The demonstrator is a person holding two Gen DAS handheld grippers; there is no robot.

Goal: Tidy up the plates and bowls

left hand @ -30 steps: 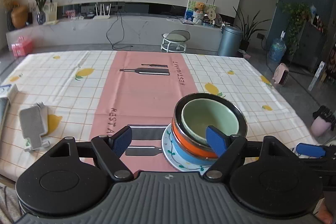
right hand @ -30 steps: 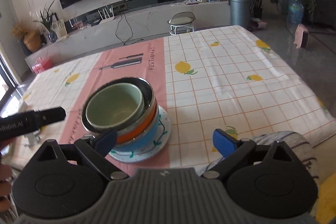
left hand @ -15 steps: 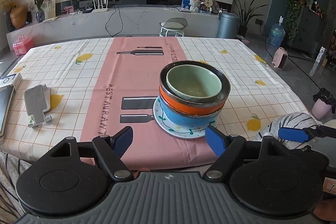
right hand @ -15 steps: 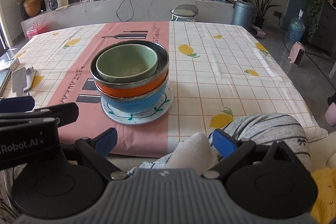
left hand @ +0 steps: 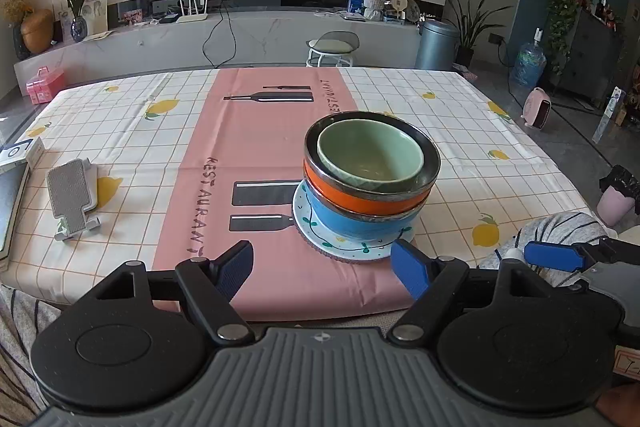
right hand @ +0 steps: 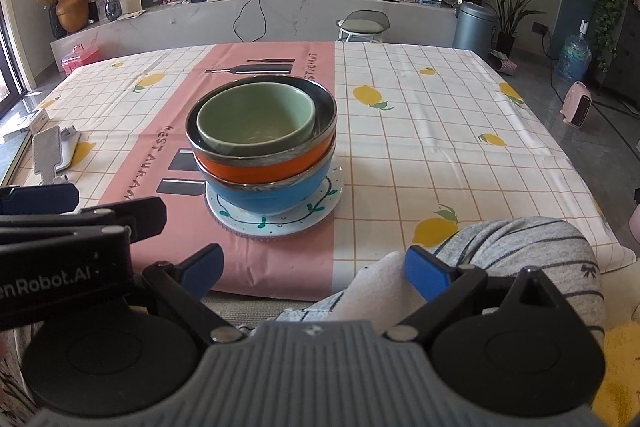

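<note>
So one stack on the table [left hand: 120,131]: three bowls nested on one plate [left hand: 344,247]; blue bowl [left hand: 352,223] at the bottom, orange bowl [left hand: 360,197] in it, green bowl [left hand: 370,155] on top, sitting inside the orange one's dark rim; plate is white with a green vine pattern; stack sits on the pink strip [left hand: 256,155] of the tablecloth, at its right edge, near the front of the table; left gripper [left hand: 322,265] spread wide, holding nothing, hanging at the front edge just short of the plate; right gripper [right hand: 314,269] also spread wide and empty, off the table's front edge, over a knee [right hand: 520,247] in grey striped fabric; both clear of the stack; one grey phone stand [left hand: 72,191] at the table's left side, well apart from the bowls; one box [left hand: 20,153] at the far left edge; two blue pads per gripper.
</note>
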